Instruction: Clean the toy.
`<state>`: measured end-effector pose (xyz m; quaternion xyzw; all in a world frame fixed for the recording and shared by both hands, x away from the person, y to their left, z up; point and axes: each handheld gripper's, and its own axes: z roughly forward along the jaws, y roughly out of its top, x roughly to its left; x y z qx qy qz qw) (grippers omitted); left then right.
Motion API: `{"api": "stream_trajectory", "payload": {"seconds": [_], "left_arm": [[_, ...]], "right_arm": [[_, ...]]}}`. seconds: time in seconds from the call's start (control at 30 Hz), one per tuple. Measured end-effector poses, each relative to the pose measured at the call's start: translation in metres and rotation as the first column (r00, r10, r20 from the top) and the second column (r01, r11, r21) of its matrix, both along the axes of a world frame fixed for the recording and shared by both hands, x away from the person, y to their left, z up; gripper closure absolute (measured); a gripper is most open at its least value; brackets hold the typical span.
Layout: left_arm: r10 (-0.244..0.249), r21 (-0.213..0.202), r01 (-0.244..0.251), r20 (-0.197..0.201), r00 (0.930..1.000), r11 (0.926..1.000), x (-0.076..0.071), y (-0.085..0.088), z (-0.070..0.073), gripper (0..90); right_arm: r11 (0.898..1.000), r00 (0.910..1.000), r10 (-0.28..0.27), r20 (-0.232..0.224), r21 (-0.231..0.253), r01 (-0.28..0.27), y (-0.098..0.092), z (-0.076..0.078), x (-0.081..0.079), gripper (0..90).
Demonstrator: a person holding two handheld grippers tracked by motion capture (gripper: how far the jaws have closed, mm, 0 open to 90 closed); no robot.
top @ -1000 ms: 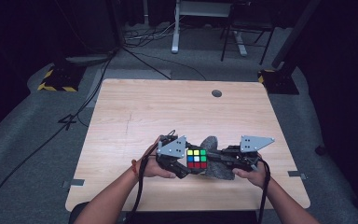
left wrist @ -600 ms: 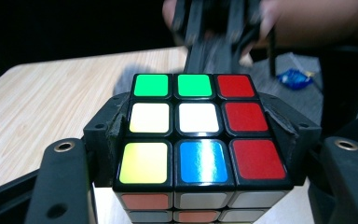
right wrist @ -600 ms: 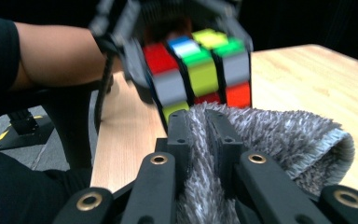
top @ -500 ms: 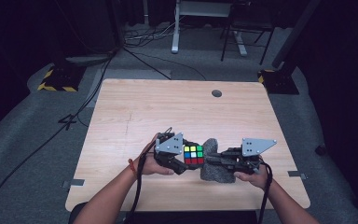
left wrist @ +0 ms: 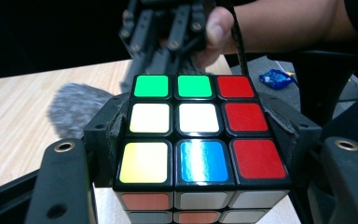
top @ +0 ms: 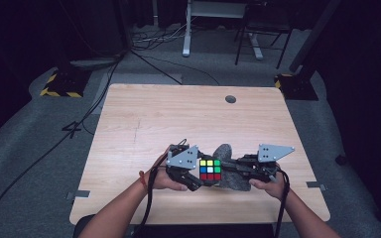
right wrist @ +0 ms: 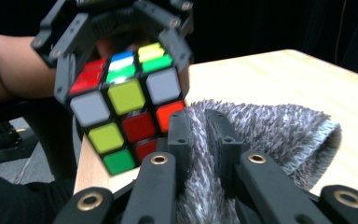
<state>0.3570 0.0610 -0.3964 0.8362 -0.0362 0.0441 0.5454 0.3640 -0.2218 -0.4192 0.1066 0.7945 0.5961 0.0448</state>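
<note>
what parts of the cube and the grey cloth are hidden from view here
- Cube: left gripper view, lower rows cut off by the bottom edge; side faces covered by the gripper's pads.
- Grey cloth: right gripper view, the pinched part is hidden behind the right gripper.
- High view: the cloth's near edge lies under both grippers.

Overhead light lit the table (top: pixel 144 114) evenly; surroundings fell near-black. High view soft, low-res. Left gripper view sharp up close, w/ glare on the cube (left wrist: pixel 200 135)'s blue tile; background hand blurred. Right gripper view slightly soft, cloth (right wrist: pixel 270 135) edges fuzzy, corners dark.
</note>
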Motion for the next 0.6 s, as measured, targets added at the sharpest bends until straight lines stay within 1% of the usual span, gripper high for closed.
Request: {"api": "stream_trajectory", "payload": {"seconds": [0.03, 0.07, 0.13, 0.17, 0.2, 0.27, 0.33, 0.37, 0.4, 0.47, 0.53, 0.6], "left_arm": [[0.007, 0.0, -0.007, 0.003, 1.0, 1.0, 0.001, 0.002, 0.0, 33.6], [0.016, -0.005, -0.016, 0.005, 0.9999, 0.9999, 0.003, 0.003, 0.001, 33.6], [0.023, -0.019, -0.024, -0.007, 0.9997, 0.9995, 0.005, 0.005, 0.001, 33.7], [0.031, -0.015, -0.031, -0.001, 0.9995, 0.9994, 0.006, 0.007, 0.001, 33.6], [0.042, -0.011, -0.042, 0.002, 0.9991, 0.9991, 0.008, 0.008, 0.001, 33.7], [0.052, -0.012, -0.052, -0.014, 0.9986, 0.9986, 0.013, 0.01, -0.002, 33.7], [0.064, 0.009, -0.064, -0.012, 0.9978, 0.9979, 0.015, 0.01, -0.006, 33.7], [0.064, 0.015, -0.064, -0.021, 0.9977, 0.9978, 0.016, 0.009, -0.008, 33.7], [0.059, 0.03, -0.058, -0.028, 0.9979, 0.9978, 0.016, 0.006, -0.011, 33.7], [0.054, 0.061, -0.053, -0.022, 0.9983, 0.9967, 0.015, 0.002, -0.015, 33.7], [0.047, 0.072, -0.045, -0.031, 0.9984, 0.9964, 0.015, -0.002, -0.019, 33.7], [0.035, 0.087, -0.033, -0.026, 0.999, 0.9957, 0.013, -0.005, -0.02, 33.7]], "right_arm": [[1.0, 1.0, 0.004, -0.003, -0.002, -0.004, 0.001, -0.001, 0.0, 81.5], [1.0, 1.0, 0.008, -0.005, -0.015, -0.008, 0.002, -0.002, 0.0, 81.6], [1.0, 0.9997, 0.018, -0.018, -0.021, -0.018, 0.004, -0.004, 0.001, 81.5], [0.999, 0.9994, 0.023, -0.025, -0.022, -0.024, 0.005, -0.006, 0.001, 81.5], [0.999, 0.9993, 0.029, -0.022, -0.031, -0.03, 0.006, -0.007, 0.0, 81.5], [0.998, 0.9989, 0.042, -0.02, -0.039, -0.043, 0.008, -0.006, -0.001, 81.6], [0.998, 0.9987, 0.05, -0.009, -0.037, -0.05, 0.01, -0.004, -0.003, 81.5], [0.998, 0.9986, 0.053, -0.005, -0.03, -0.053, 0.009, -0.003, -0.004, 81.5], [0.998, 0.9985, 0.054, -0.004, -0.019, -0.054, 0.009, -0.002, -0.004, 81.5], [0.999, 0.9986, 0.052, 0.006, -0.008, -0.052, 0.007, 0.001, -0.006, 81.5], [0.999, 0.9989, 0.046, 0.01, 0.009, -0.046, 0.005, 0.003, -0.006, 81.5], [0.999, 0.9993, 0.032, 0.019, 0.024, -0.032, 0.002, 0.005, -0.005, 81.5]]}}
